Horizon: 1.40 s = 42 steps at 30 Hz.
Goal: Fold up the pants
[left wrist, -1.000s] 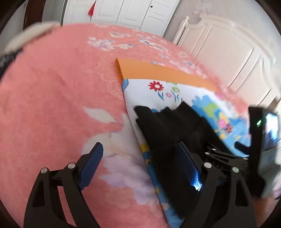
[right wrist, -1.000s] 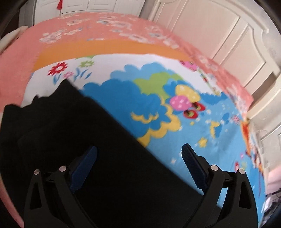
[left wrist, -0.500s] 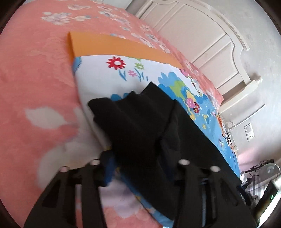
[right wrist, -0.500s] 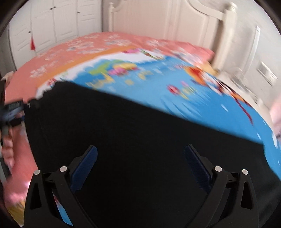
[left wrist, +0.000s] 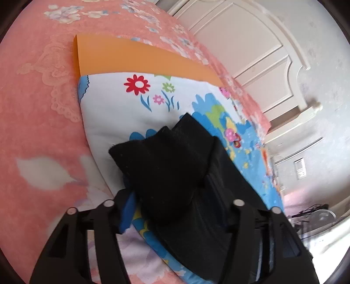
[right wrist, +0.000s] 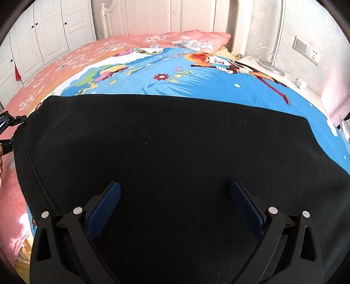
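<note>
On the bed (right wrist: 54, 72), bunched pants (left wrist: 166, 166) are gripped by the left tool (left wrist: 175, 203) for folding — its jaws just eased wider; the right tool (right wrist: 175, 207) is spread, empty.

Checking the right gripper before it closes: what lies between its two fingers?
In the right wrist view, only flat black pants lie under the open right gripper; nothing else sits between.

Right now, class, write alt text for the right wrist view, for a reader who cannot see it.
Wide black fabric pants lie spread flat across a bright blue cartoon-print bedsheet, filling most of the view. The right claw hangs over them with its blue-padded fingers wide apart, gripping nothing. Behind are a pink floral pillow and cream headboard.
</note>
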Tool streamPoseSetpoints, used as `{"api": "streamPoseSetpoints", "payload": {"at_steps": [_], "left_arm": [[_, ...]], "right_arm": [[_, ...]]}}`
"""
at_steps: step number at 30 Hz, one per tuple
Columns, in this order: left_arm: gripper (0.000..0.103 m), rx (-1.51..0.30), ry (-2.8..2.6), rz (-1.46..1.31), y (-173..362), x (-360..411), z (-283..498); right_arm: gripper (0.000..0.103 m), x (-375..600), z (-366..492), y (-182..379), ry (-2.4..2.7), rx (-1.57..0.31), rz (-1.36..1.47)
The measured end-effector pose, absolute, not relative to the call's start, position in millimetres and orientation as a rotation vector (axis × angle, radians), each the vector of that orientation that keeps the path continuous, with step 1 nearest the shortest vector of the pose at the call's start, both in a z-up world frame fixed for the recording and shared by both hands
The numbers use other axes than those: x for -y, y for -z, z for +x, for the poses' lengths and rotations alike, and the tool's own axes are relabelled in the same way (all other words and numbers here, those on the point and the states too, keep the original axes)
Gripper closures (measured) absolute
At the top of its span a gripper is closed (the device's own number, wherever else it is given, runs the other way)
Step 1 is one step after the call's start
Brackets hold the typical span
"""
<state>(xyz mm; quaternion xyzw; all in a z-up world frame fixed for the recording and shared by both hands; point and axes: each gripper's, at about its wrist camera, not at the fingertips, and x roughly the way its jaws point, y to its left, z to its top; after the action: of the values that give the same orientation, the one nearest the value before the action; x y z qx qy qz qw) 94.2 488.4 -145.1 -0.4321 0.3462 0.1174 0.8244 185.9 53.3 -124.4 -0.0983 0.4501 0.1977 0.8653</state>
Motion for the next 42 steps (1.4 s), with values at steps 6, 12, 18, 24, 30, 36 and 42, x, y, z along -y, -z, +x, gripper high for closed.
{"api": "streamPoseSetpoints", "payload": {"at_steps": [6, 12, 18, 24, 30, 36, 42], "left_arm": [[0.064, -0.723, -0.149, -1.030, 163, -502, 102], [0.087, -0.656, -0.183, -0.936, 131, -488, 91], [0.089, -0.604, -0.256, -0.264, 24, -349, 103], [0.088, -0.458, -0.118, 0.362, 14, -126, 83], [0.085, -0.605, 0.123, 0.461, 98, -34, 76], [0.049, -0.599, 0.100, 0.412, 94, -44, 65], [0.058, -0.643, 0.135, 0.439, 104, -48, 73]], "right_arm": [[0.004, -51, 185, 125, -0.416, -0.935, -0.202], [0.004, -51, 185, 125, -0.416, -0.933, -0.197], [0.005, -10, 200, 110, -0.527, -1.002, 0.115], [0.005, 59, 233, 113, -0.777, -1.161, 0.776], [0.005, 47, 242, 134, -0.867, -1.247, 0.843], [0.006, 29, 244, 128, -0.884, -1.255, 0.744], [0.011, 28, 247, 131, -0.869, -1.272, 0.731]]}}
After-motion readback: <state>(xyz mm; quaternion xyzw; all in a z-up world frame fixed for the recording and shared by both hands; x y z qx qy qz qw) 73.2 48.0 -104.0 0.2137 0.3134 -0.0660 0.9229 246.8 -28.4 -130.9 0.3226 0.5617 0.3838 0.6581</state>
